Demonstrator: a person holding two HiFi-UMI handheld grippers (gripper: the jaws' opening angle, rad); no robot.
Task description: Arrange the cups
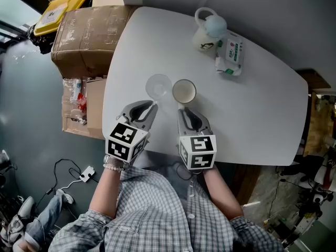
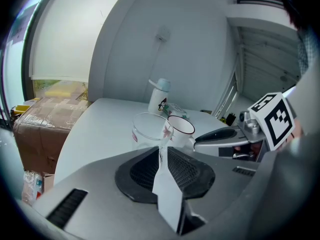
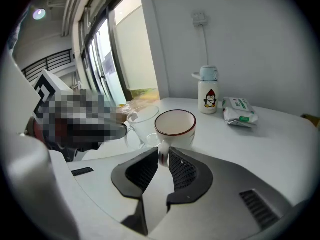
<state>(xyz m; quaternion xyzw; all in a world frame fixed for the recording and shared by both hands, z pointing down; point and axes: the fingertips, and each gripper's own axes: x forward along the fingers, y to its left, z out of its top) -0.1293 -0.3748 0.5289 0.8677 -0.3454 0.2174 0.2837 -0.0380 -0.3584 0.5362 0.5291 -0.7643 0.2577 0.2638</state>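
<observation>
A white table point(image 1: 262, 119) fills most of the head view. A taped cardboard box point(image 1: 86, 33) stands on the floor off its 10 o'clock side, with a smaller open box point(image 1: 84, 106) below it at about 8 o'clock. At 6 o'clock the person's checked shirt point(image 1: 152, 214) shows, both forearms reaching onto the near edge.

The left gripper point(image 1: 153, 105) points toward 12 o'clock. Seen from its own camera, the left gripper point(image 2: 161, 145) has its jaws pressed almost together on the thin handle of a glass cup point(image 2: 147, 130), which stands upright on the table right at the tips. The right gripper point(image 1: 182, 109) lies beside it at its 3 o'clock, close but apart. Its own camera shows the right gripper point(image 3: 163, 156) clamped on the handle of a white mug point(image 3: 175, 126) with a dark red rim, also upright on the table.

A white bottle point(image 1: 208, 31) with a penguin print and a pale blue cap stands near the far edge at 12 o'clock. A pack of wipes point(image 1: 232, 52) lies just beside it at its 4 o'clock.

The glass cup point(image 1: 158, 86) sits left of the table's middle. The white mug point(image 1: 184, 91) is at its 3 o'clock, their rims just beside each other, and both look empty.
</observation>
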